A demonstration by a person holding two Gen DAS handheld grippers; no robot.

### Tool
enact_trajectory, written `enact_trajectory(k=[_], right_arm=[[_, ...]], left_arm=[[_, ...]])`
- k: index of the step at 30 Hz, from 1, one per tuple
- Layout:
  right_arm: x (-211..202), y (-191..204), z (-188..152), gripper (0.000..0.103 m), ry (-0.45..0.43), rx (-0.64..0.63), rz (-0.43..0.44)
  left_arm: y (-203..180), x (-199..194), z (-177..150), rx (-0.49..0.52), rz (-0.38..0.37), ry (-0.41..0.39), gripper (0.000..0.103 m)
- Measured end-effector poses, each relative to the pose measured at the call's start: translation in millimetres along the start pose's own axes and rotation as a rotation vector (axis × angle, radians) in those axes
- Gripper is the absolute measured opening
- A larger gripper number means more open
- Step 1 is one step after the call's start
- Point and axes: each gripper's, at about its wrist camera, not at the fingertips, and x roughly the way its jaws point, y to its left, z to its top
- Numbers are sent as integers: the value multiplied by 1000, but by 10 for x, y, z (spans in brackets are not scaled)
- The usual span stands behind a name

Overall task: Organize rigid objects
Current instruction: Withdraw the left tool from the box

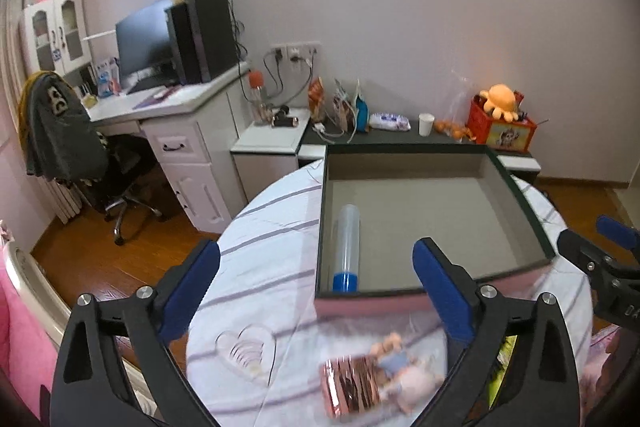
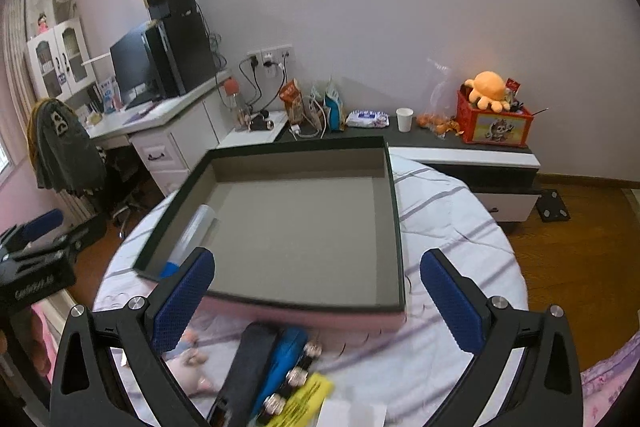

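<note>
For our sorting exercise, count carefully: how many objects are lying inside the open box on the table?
1. A clear tube with a blue cap lies along the left wall of the open box, cap toward the near edge. The near wall may hide a thin strip of the floor.

Hardly any writing is showing clearly enough to read. On the black body of the right claw (image 1: 618, 301), at the edge of the left wrist view, pale letters beginning "DA" are showing, the rest cut off. The left claw's body (image 2: 34, 283) is carrying a pale printed word in the right wrist view, too blurred to read. The yellow card (image 2: 308, 401) and the wipes pack (image 2: 367, 118) are bearing print, also unreadable.
</note>
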Motion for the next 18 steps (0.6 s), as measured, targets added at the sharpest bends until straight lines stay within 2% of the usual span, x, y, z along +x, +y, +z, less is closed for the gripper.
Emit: enact_trajectory(k=[8,18], right_arm=[[-552,242,-181,103,-57,-38,-4],[-928,400,-380,103,-89,-61,-11]], left_arm=[[-12,-618,-226,18,-27,-79,103],[27,-1001,-344,14,-31,-126,103]])
